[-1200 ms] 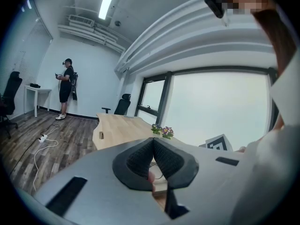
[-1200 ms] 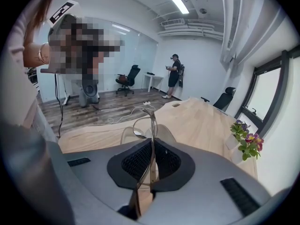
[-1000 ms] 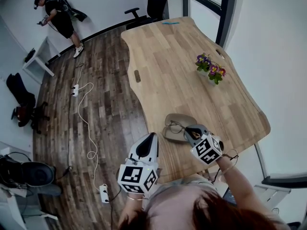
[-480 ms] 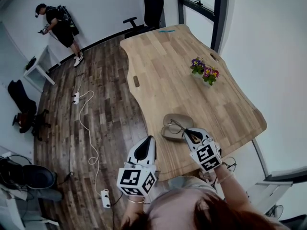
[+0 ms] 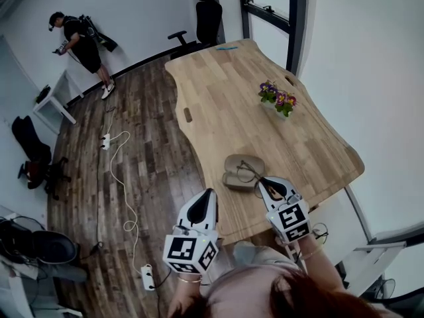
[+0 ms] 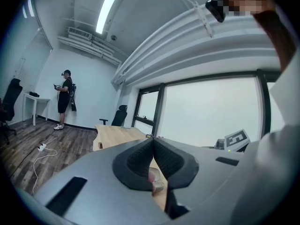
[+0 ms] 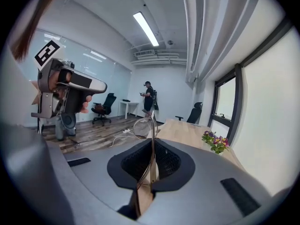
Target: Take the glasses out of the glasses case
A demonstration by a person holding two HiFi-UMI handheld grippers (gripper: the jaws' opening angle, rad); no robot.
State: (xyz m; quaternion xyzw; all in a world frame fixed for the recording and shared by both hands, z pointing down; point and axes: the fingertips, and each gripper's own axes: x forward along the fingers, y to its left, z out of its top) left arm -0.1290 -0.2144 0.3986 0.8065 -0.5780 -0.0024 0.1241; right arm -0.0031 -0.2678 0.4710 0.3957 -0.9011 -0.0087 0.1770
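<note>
The open glasses case lies near the worktop's front edge. The right gripper pinches 1 temple of the glasses, which sit over the case's right side. The left gripper, pressed together and empty, hovers beside the worktop's edge.

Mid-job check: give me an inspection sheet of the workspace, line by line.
Surface: wooden table, mostly bare.
Job's things: glasses case near the front edge, appears open; glasses at its right side, held by one temple.
Clutter: potted flowers; small blue item at the far end.
Grippers: right gripper jaws shut on the glasses' temple; left gripper jaws together, empty, by the table's front-left edge.
Cables: power strip with white cable on the floor.
Surroundings: person standing by the far wall; office chair; windows.
</note>
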